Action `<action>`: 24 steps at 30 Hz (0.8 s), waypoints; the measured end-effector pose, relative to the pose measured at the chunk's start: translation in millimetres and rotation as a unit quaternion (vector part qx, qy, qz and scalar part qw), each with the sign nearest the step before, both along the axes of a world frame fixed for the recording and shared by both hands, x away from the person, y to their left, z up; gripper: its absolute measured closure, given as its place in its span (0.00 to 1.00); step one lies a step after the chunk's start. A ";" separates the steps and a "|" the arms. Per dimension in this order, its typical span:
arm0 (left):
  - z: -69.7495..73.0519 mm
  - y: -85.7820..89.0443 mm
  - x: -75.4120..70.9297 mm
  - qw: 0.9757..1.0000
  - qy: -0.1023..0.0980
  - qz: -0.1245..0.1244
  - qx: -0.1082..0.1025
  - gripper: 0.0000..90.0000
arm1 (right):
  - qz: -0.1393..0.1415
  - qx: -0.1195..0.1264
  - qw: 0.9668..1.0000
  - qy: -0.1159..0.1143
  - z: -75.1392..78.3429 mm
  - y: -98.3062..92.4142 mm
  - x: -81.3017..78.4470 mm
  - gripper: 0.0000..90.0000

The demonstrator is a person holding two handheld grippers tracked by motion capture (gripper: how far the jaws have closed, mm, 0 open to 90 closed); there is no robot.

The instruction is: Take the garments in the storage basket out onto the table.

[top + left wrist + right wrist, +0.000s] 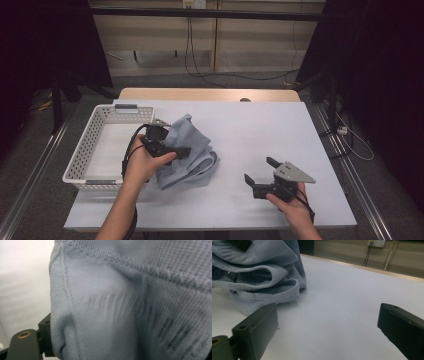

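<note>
left gripper (167, 145) jaws apart on the blue cloth (192, 150); right gripper (260, 172) apart, empty. the cloth may snag and drag.

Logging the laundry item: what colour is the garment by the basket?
Pale grey-blue knit garment with zigzag stitched seams, clearest in the left gripper view.

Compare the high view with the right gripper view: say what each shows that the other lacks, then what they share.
High view alone: the white basket left of the cloth, the left gripper on the cloth, and both hands. Right gripper view alone: the mesh weave and stitched hem of the cloth up close. Shared: the blue cloth, the white table, and the right gripper, jaws wide and empty.
</note>
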State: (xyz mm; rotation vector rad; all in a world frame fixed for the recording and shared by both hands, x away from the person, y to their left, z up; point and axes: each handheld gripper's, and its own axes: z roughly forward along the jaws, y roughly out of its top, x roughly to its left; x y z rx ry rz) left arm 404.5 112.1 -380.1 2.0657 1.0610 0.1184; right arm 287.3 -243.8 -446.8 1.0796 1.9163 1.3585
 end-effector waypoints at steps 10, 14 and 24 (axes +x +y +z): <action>-4.2 2.6 -0.8 1.000 -0.005 0.012 0.003 0.16 | 0.041 -0.005 0.998 0.044 -12.4 42.8 30.3 0.08; -5.3 3.4 -1.3 1.000 -0.005 0.015 0.003 0.16 | 0.055 -0.005 0.997 0.050 -13.4 55.8 36.6 0.08; -4.3 6.8 -2.1 1.000 -0.007 0.019 0.001 0.16 | 0.084 0.006 0.994 0.072 -12.6 72.5 50.1 0.11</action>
